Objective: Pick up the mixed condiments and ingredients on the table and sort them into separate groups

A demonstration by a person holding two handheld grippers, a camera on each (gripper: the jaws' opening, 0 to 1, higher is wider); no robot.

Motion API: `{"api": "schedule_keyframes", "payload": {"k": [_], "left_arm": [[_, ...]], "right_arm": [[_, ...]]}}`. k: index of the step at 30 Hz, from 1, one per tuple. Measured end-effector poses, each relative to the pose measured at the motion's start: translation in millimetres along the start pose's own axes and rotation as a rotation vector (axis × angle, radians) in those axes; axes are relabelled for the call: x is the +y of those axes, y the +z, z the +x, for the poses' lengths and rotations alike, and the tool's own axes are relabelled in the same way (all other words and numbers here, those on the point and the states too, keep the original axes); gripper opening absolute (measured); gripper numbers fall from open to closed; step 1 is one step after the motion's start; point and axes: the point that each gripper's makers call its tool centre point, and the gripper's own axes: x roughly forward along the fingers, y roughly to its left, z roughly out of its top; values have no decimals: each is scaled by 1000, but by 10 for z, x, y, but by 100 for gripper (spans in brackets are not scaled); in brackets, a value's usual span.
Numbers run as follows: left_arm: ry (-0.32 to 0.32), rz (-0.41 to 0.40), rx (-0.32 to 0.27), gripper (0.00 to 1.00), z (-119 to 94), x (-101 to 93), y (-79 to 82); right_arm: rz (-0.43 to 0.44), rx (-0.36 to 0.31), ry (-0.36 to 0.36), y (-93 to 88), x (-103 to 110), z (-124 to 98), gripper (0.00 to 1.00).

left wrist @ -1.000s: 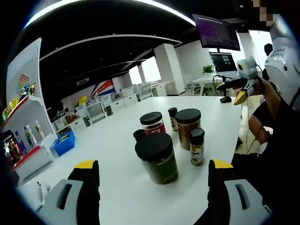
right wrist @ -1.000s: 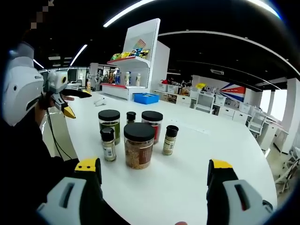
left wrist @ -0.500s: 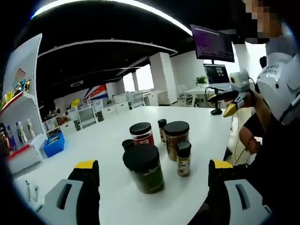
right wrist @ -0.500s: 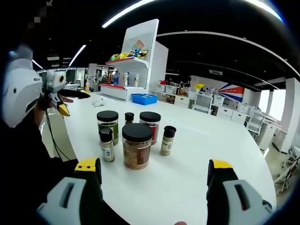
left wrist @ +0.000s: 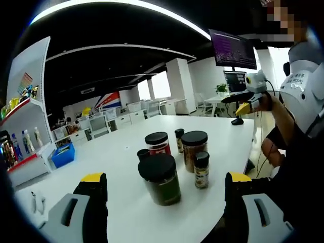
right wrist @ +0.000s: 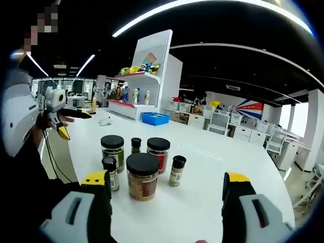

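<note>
**Six jars and bottles grouped on a white tabletop, both tools open above it**

Left tool (left wrist: 164, 185): jaws spread wide, nothing between them, yellow tips at the bottom of the left gripper view. It appears again at the left of the right gripper view, held up off the tabletop edge.

Right tool (right wrist: 166, 183): jaws spread wide, empty. It appears at the upper right of the left gripper view, held in the air by a person in a white sleeve.

Tabletop (left wrist: 116, 152): white, large, rounded edge.

Items, all upright, standing close together near the middle of the tabletop:
- Dark jar (left wrist: 160, 178), black lid, greenish contents; nearest the left tool.
- Red-labelled jar (left wrist: 157, 144), black lid, behind the dark jar.
- Brown jar (right wrist: 143, 176), black lid, grainy tan contents; nearest the right tool.
- Spice bottle (left wrist: 201, 169), small, black cap, just beside the brown jar.
- Second small bottle (right wrist: 176, 170), black cap, on the other side of the brown jar.
- Third small bottle (right wrist: 135, 146), black cap, between the dark jar and the red-labelled jar, at the back in the right gripper view.

Surroundings: a white display shelf (right wrist: 147, 76) with bottles and packets, a blue bin (right wrist: 156, 118), a monitor (left wrist: 233, 49) overhead.
</note>
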Motion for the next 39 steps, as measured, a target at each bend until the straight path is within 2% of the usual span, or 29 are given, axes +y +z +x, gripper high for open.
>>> {"api": "schedule_keyframes", "payload": {"k": [7,12,16,19,23,28,33,36,39], "left_arm": [[5,-4,-29,95,-63,8,34],[9,0,-16,95,-81,17,-5],[10,-8,-17,95,-106,22,-25],[16,-9,-15,95,-120,30,-41],[29,-20,-14,95,-151,59,-60],[35,-21,-19,95,-165,65,-62],[40,-22,-14,95,-169,64,-93],[42,-28,-11,95,-178,67,-116],[48,-30,-5,95,-185,77,-134]], "right_arm": [[1,-83,21,392,-97,279,84],[8,-98,7,513,-238,526,84],[67,-106,-20,519,-412,826,84],[88,-102,-28,453,-470,1020,84],[17,-81,10,212,-442,1385,84],[79,-44,39,-150,-505,1709,82],[78,-21,51,-437,-570,1933,79],[97,-33,104,-503,-466,1981,70],[98,-30,123,-551,-425,2017,68]]}}
